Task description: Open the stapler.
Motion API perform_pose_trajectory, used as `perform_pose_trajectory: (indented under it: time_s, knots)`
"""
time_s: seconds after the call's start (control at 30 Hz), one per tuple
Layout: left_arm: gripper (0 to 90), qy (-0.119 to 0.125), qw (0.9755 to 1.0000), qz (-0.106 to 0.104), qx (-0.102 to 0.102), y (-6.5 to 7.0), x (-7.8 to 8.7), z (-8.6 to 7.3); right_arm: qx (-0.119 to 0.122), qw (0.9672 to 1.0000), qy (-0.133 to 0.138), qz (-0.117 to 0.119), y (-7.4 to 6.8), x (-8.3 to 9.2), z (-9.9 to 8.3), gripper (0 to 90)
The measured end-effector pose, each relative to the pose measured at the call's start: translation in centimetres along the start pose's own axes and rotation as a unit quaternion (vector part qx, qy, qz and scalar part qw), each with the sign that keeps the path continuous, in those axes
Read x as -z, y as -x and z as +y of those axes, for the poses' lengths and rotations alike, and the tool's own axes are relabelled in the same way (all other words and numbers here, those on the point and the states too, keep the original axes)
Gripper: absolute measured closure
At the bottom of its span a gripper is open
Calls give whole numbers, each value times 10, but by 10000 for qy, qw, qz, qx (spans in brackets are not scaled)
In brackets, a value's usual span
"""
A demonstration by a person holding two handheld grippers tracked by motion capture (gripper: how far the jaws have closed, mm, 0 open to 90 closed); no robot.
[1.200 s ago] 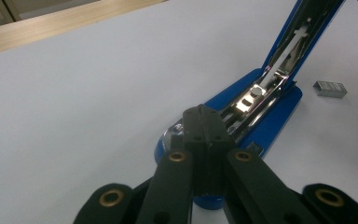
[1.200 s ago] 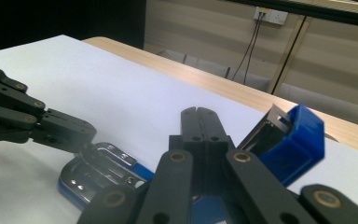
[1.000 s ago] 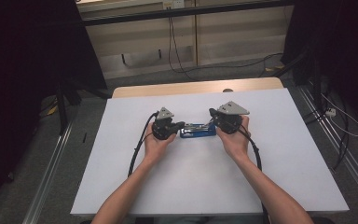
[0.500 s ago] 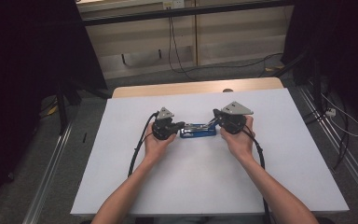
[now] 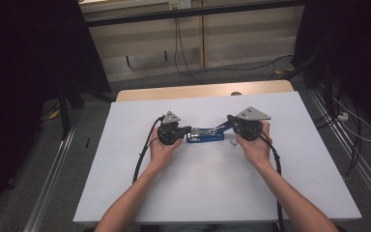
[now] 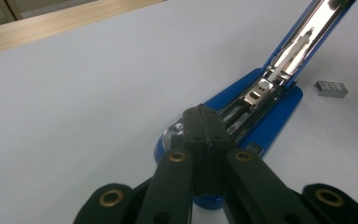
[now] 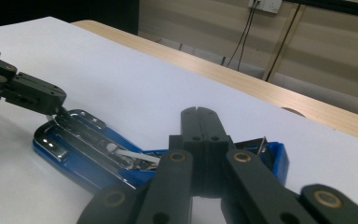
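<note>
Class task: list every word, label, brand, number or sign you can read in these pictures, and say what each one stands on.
None can be read.
Stapler: blue body and metal rail show no lettering.
Staple block: plain.
Table: white, unmarked.
Wall socket: too small and blurred to tell.

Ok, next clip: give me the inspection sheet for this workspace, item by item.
Surface: white table top with a wooden edge strip at the far side.
Job's things: blue stapler lying opened, its top arm swung up; small block of staples loose beside it.
Clutter: nothing seen.
Grippers: left gripper shut, tip on the stapler's front end; right gripper shut, over the stapler's hinge end.
Cables: a black cable trails from the left gripper, another from the right.
Surroundings: grey floor, loose wires, dark curtains, wall socket.
</note>
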State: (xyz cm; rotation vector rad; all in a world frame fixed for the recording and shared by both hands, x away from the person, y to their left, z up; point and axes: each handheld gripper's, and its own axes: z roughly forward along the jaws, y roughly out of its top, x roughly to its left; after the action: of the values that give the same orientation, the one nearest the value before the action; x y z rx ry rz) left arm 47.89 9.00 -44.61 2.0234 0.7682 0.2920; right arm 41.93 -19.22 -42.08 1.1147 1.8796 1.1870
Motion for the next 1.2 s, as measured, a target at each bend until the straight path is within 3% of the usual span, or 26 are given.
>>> perform_pose_trajectory:
  time_s: [0.3,1.2]
  knots:
    - [900,16,10000,-16,56,0,0,0,-213,9997,-24,-85,12,4,-11,900]
    - [900,44,10000,-20,73,0,0,-1,-345,9993,-106,-132,22,9,-24,900]
